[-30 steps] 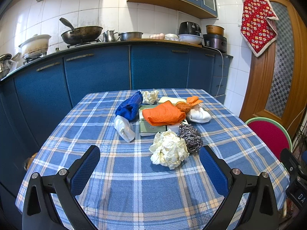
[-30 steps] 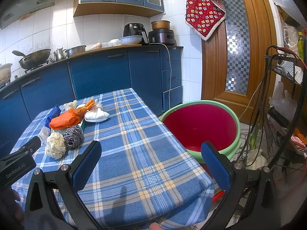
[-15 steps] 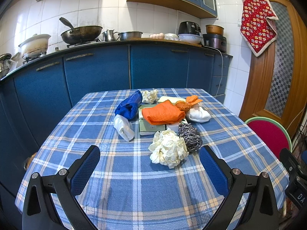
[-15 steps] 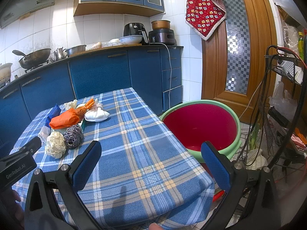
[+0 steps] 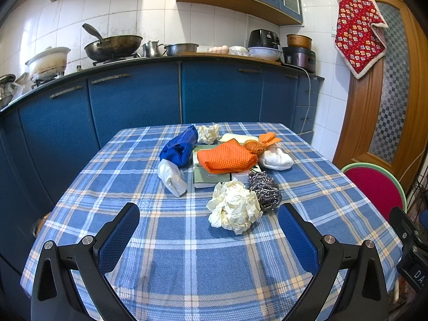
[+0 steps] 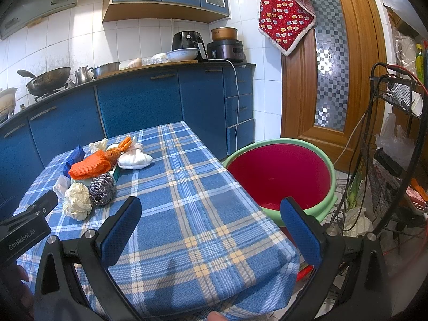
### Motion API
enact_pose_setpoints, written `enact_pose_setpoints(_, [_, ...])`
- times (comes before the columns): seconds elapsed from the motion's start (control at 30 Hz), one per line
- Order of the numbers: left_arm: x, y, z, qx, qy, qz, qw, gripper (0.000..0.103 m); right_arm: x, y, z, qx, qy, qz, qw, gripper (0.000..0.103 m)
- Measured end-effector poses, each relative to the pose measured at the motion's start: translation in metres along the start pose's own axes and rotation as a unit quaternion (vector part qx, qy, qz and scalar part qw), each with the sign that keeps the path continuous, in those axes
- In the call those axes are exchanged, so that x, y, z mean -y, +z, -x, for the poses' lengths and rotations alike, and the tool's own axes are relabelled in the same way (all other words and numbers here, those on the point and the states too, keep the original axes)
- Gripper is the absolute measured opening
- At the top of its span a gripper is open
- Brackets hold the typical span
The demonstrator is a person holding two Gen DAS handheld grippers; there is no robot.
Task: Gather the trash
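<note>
A crumpled cream paper ball lies on the blue plaid table, also in the right wrist view. A steel scourer touches its right side. Behind them lie a clear plastic wad, a blue cloth, an orange cloth on a green box, a white wad and a second paper ball. My left gripper is open and empty, just short of the near paper ball. My right gripper is open and empty over the table's right edge. A red basin with a green rim stands beside the table.
Blue kitchen cabinets with pans on the counter run behind the table. A wooden door with a red cloth hung on it is at the right. A wire rack with cables stands at the far right.
The left gripper has crept slightly toward the near paper ball. The right gripper has hardly moved.
</note>
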State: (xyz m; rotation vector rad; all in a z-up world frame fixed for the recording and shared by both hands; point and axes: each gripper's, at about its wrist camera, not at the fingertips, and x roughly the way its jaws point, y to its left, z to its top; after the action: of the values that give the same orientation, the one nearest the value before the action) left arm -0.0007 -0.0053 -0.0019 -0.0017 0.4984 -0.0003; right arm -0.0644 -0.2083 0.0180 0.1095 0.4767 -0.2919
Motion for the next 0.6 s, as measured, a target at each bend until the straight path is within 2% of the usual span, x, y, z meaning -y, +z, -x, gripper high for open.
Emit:
enact_pose_setpoints(0.47, [0.0023,-0.0018,-0.0012,-0.007,-0.007,0.000,1.0000,0.103,0.0000,0.0008,0.0009,-0.002,0.001,0.000,1.000,0.102])
enact_pose_setpoints(0.6, [-0.0053,0.0033,-0.0060,-0.019,-0.008,0.006,0.9998,0.103,-0.0047,-0.0013,-0.0035,-0.011,0.016,0.006,1.000,0.102])
